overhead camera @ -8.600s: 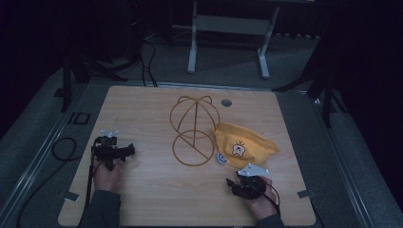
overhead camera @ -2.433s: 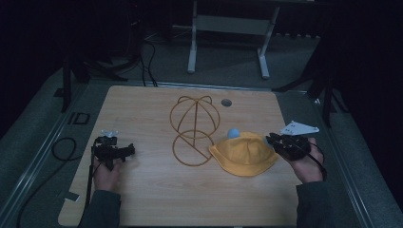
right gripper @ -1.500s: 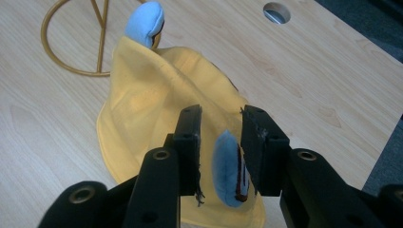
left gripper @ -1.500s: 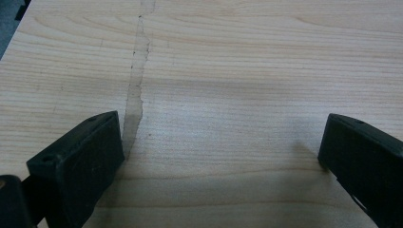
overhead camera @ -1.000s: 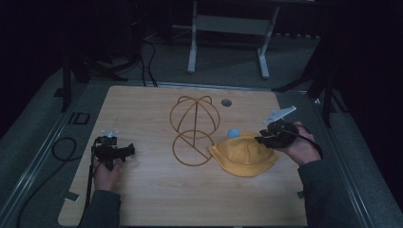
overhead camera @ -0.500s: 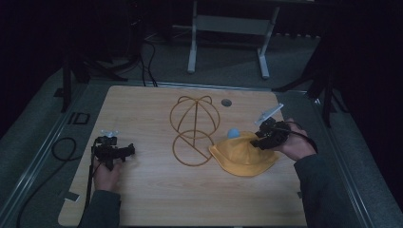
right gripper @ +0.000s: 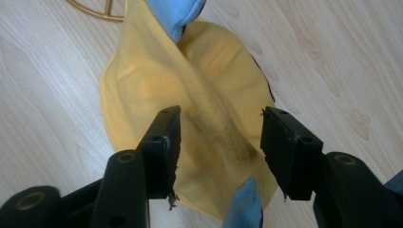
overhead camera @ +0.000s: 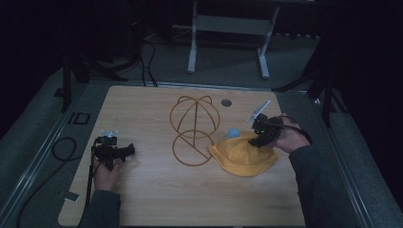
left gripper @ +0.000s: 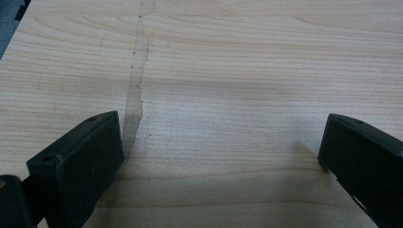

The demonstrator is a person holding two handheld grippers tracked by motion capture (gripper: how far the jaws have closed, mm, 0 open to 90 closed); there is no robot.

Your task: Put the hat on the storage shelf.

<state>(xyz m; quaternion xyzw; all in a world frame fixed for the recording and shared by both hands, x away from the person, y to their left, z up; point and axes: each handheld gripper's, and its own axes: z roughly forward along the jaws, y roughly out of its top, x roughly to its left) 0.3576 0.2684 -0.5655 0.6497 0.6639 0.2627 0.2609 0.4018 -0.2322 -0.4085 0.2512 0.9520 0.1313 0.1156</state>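
Note:
A yellow cloth hat (overhead camera: 242, 156) with a blue trim piece (overhead camera: 233, 133) lies crumpled on the wooden table (overhead camera: 157, 199), just right of a gold wire hat frame (overhead camera: 195, 128). My right gripper (overhead camera: 260, 138) hovers over the hat's right side. In the right gripper view its jaws (right gripper: 221, 128) stand open astride a raised fold of the hat (right gripper: 209, 109), the pads clear of the cloth; they have just been opening. My left gripper (overhead camera: 127, 151) rests at the table's left, open over bare wood (left gripper: 221, 156).
A small grey disc (overhead camera: 226, 102) is set in the tabletop behind the wire frame. A metal stand (overhead camera: 228, 28) rises beyond the far edge. Cables (overhead camera: 62, 147) run along the table's left side. A pale streak (left gripper: 135, 95) marks the wood by the left gripper.
My right hand has moved left from the table's right edge onto the hat, and its jaws have spread. The hat has bunched a little. My left hand has stayed still.

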